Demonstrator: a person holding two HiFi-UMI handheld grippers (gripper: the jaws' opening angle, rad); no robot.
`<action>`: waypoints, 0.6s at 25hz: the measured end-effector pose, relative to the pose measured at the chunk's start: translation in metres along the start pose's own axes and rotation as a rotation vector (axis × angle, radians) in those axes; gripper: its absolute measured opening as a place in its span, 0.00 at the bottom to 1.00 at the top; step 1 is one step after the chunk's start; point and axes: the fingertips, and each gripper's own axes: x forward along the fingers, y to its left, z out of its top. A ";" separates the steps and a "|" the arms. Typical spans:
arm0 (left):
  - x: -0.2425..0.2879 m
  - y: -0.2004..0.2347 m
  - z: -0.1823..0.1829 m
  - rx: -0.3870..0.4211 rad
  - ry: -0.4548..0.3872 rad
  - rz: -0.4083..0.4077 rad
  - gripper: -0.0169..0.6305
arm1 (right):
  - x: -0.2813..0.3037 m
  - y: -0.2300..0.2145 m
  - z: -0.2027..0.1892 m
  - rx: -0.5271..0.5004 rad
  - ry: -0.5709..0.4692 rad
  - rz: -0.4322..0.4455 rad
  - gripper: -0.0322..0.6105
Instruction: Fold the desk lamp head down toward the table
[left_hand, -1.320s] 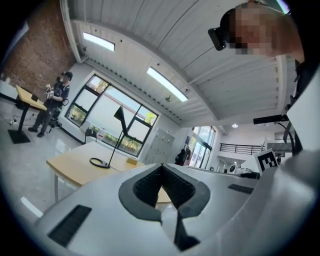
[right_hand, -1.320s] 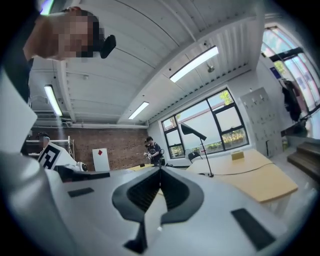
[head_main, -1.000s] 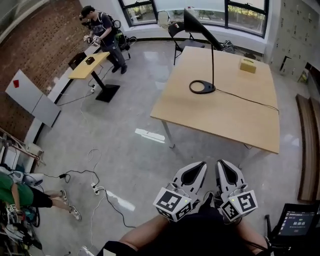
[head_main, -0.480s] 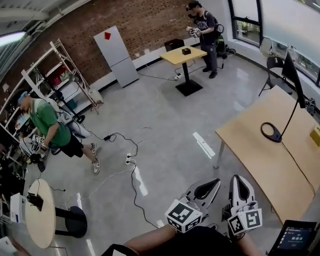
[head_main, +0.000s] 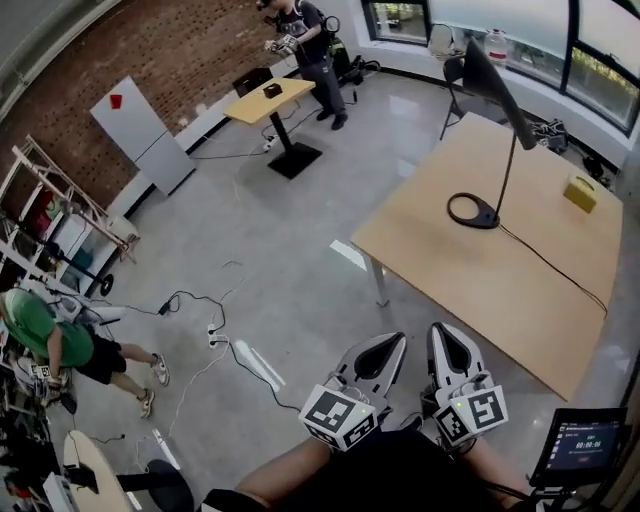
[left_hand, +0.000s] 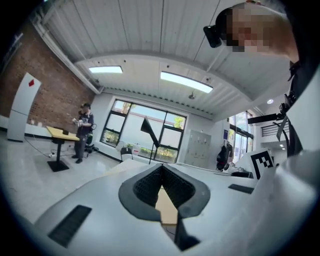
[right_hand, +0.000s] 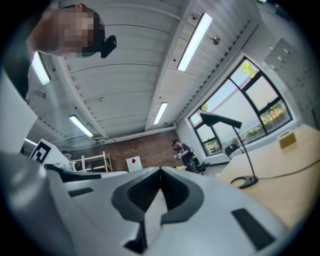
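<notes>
Two grippers low in the head view, hands hidden behind their marker cubes (head_main: 340, 416): left gripper (head_main: 391, 342), jaws pressed together, empty; right gripper (head_main: 441, 332), same. Desk lamp (head_main: 509, 170) on table (head_main: 470, 290), well apart: stem upright, head's long axis slanting up-left from stem top.

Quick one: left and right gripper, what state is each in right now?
Left gripper: tongs closed, holding nothing.
Right gripper: tongs closed, holding nothing.
</notes>
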 end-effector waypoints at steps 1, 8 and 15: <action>0.014 -0.005 -0.003 -0.003 0.011 -0.035 0.03 | -0.002 -0.010 0.002 0.000 -0.001 -0.021 0.06; 0.101 -0.022 -0.009 -0.048 0.058 -0.328 0.03 | -0.003 -0.087 0.016 -0.024 -0.021 -0.284 0.06; 0.143 0.019 0.013 -0.104 0.054 -0.470 0.03 | 0.038 -0.107 0.025 -0.048 -0.028 -0.450 0.06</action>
